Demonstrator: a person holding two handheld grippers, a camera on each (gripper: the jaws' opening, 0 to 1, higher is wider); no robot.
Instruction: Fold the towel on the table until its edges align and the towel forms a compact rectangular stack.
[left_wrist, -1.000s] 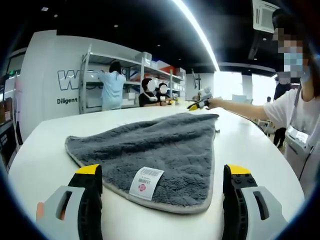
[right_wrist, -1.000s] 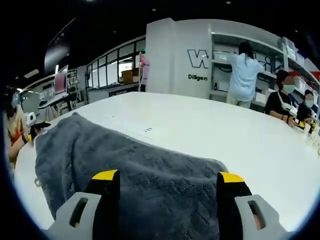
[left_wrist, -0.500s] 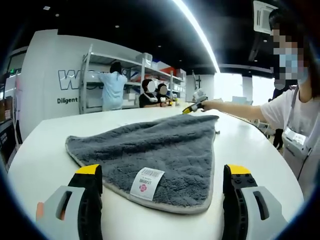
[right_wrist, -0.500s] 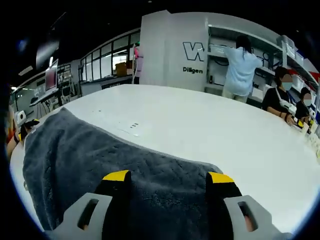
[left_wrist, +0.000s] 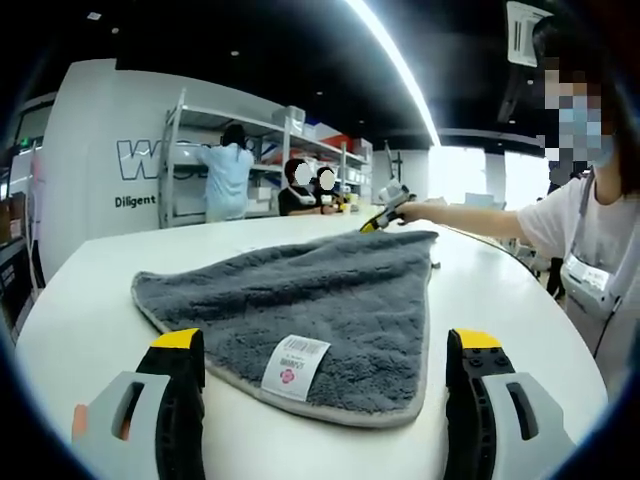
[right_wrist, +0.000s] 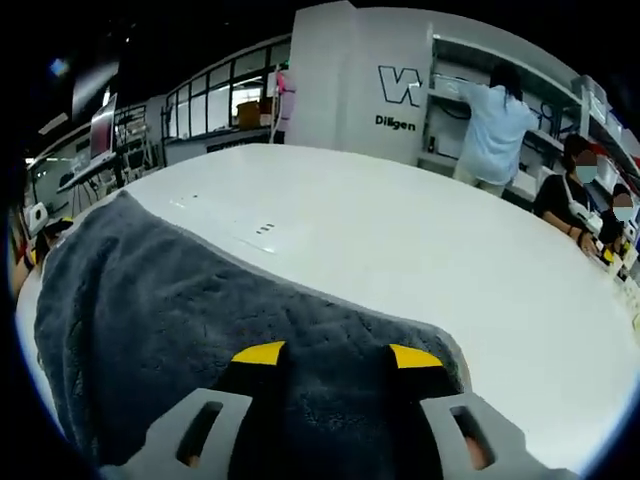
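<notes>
Both tongs frame the grey towel spread flat on the white table. At the bottom of the left gripper view, the left gripper gapes wide around the labelled corner, likely ready to pinch it. Low in the right gripper view, the right gripper stands half closed over the far corner, not visibly pinching. Shelves and seated people sit upper centre, well clear.

Bright, even indoor light — a long ceiling strip glares white, and the window behind blows out. Edges bow strongly; the right gripper view looks slightly blurred.
</notes>
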